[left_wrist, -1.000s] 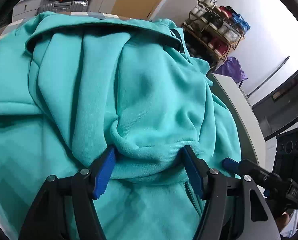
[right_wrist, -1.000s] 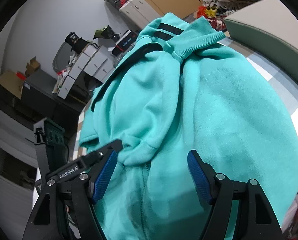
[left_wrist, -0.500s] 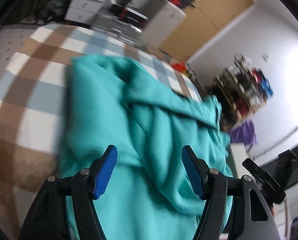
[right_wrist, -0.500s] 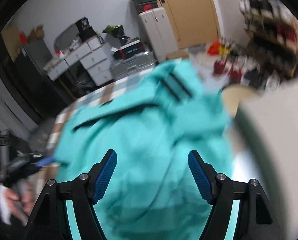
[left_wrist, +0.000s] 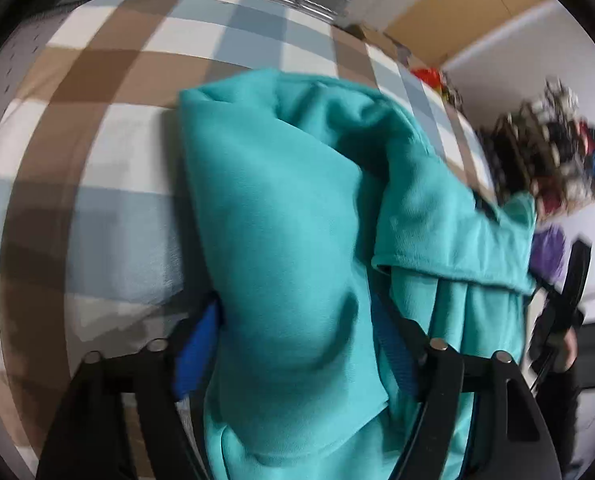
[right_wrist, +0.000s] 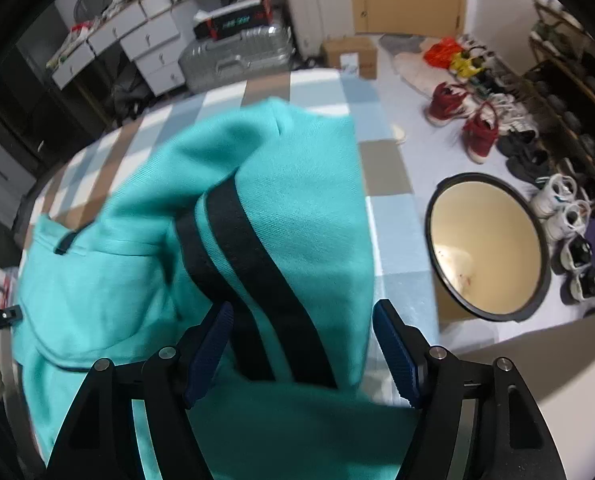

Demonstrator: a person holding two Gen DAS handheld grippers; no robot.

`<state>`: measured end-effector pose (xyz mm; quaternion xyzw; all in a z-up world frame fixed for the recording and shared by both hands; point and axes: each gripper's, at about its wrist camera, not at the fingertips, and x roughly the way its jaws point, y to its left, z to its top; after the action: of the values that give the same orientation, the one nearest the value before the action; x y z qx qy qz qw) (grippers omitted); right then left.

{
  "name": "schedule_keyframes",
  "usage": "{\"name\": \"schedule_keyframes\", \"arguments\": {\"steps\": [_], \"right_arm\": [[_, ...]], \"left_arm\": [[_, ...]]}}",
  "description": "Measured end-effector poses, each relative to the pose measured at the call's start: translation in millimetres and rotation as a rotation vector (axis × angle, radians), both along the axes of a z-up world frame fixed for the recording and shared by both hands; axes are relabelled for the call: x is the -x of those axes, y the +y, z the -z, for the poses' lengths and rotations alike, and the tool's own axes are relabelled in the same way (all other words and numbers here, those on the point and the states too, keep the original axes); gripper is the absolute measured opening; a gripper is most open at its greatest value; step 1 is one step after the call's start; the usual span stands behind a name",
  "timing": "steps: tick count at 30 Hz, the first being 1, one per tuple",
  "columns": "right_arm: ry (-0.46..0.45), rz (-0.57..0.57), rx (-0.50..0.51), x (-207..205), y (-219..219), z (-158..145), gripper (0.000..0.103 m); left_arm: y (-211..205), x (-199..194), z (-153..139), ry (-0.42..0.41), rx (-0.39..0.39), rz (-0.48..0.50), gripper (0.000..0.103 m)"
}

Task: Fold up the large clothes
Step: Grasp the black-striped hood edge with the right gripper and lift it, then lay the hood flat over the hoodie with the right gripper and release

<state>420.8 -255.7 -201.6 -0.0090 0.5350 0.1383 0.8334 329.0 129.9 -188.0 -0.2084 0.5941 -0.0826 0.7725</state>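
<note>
A teal hoodie (left_wrist: pixel 281 208) lies bunched on the checked tablecloth (left_wrist: pixel 97 120). My left gripper (left_wrist: pixel 297 356) points steeply down over the hoodie's left edge. A thick fold of cloth bulges between its blue pads (left_wrist: pixel 195 356), and its jaws are opening. In the right wrist view the hoodie (right_wrist: pixel 305 184) shows a sleeve with two black stripes (right_wrist: pixel 249 264). That sleeve runs between the fingers of my right gripper (right_wrist: pixel 301 354), whose jaws are closing without pressing on it. Each gripper shows at the edge of the other's view, held by a hand.
Beyond the table's right edge (right_wrist: pixel 389 168) the floor holds a round black-rimmed bin (right_wrist: pixel 489 248), rows of shoes (right_wrist: pixel 477 128) and a cardboard box (right_wrist: pixel 349 56). A silver suitcase (right_wrist: pixel 237 60) and white drawers (right_wrist: pixel 145 44) stand behind the table.
Both grippers left the bunched hem at the hoodie's middle and swung apart. The left now sits over the left fold with wider jaws, the right over the striped sleeve.
</note>
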Motion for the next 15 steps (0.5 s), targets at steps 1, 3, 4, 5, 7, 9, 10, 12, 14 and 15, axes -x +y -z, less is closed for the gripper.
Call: {"name": "schedule_keyframes", "arguments": {"steps": [1, 3, 4, 5, 7, 9, 10, 12, 14, 15], "right_arm": [[-0.003, -0.007, -0.026, -1, 0, 2, 0.07], [0.003, -0.024, -0.039, -1, 2, 4, 0.049], [0.016, -0.049, -0.028, -2, 7, 7, 0.041], [0.013, -0.071, -0.003, -2, 14, 8, 0.033], [-0.012, -0.106, 0.046, 0, 25, 8, 0.028], [-0.021, -0.122, 0.066, -3, 33, 7, 0.022], [-0.026, -0.125, 0.077, -6, 38, 7, 0.021], [-0.03, -0.126, 0.092, -15, 43, 7, 0.02], [-0.032, -0.104, 0.091, -27, 49, 8, 0.02], [-0.036, -0.089, 0.088, -34, 51, 8, 0.02]], "left_arm": [[-5, 0, 0, 0.0, -0.037, 0.034, 0.072], [-18, -2, 2, -0.02, -0.103, 0.114, 0.071], [-26, -3, 4, -0.027, -0.163, 0.158, 0.066], [-29, -4, 6, -0.031, -0.201, 0.181, 0.065], [-33, -5, 9, -0.037, -0.225, 0.192, 0.063], [-33, -13, 12, -0.024, -0.234, 0.183, 0.062], [-35, -19, 11, -0.027, -0.244, 0.179, 0.062], [-37, -32, 10, -0.028, -0.272, 0.174, 0.062], [-40, -41, 9, -0.024, -0.293, 0.166, 0.063], [-40, -51, 10, -0.018, -0.299, 0.161, 0.063]]}}
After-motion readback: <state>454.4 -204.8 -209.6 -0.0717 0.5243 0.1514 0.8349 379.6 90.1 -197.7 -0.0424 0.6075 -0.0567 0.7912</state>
